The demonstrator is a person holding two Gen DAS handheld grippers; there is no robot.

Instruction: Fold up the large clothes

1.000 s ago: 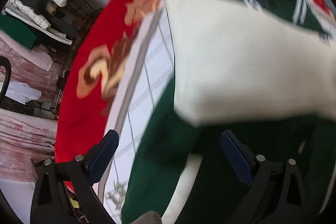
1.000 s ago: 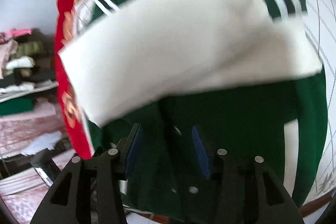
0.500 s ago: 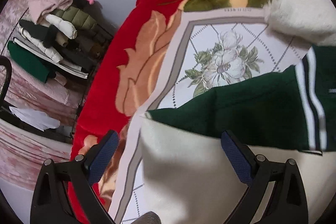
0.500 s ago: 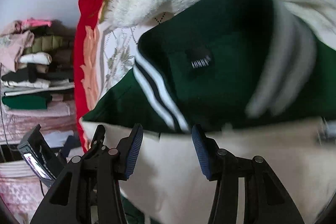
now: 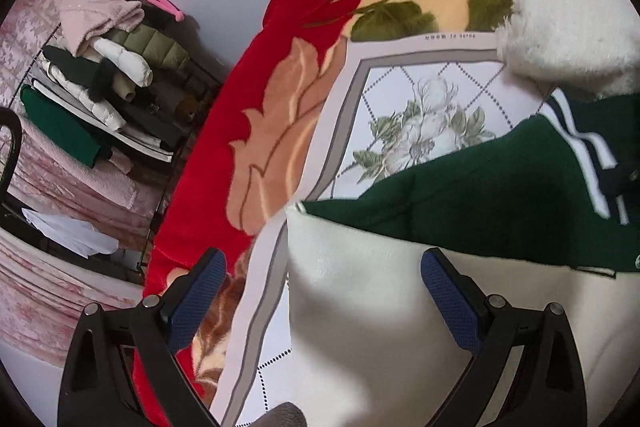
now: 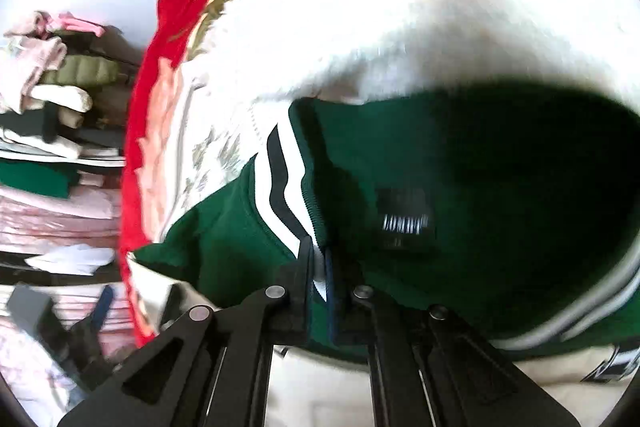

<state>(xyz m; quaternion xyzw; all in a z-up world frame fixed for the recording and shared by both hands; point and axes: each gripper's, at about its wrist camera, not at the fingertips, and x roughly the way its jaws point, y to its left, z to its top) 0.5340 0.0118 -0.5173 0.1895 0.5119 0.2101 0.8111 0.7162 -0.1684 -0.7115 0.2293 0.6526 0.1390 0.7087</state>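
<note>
A dark green jacket (image 5: 480, 203) with cream sleeves lies folded on the bed. Its cream sleeve (image 5: 380, 327) spreads under my left gripper (image 5: 320, 267), which stands open just above it with nothing pinched. In the right wrist view the jacket (image 6: 500, 167) shows its inner label (image 6: 404, 219) and a collar (image 6: 280, 183) striped black and white. My right gripper (image 6: 318, 259) is shut on the jacket's striped collar edge.
A fluffy white garment (image 5: 568, 7) lies just beyond the jacket. Beneath both are a white floral sheet (image 5: 420, 99) and a red flowered blanket (image 5: 272, 147). A rack piled with folded clothes (image 5: 108, 75) stands past the bed's left edge.
Both views swept from the jacket's body up to its collar end. The right jaws have closed onto the striped collar. The left jaws stayed open.
</note>
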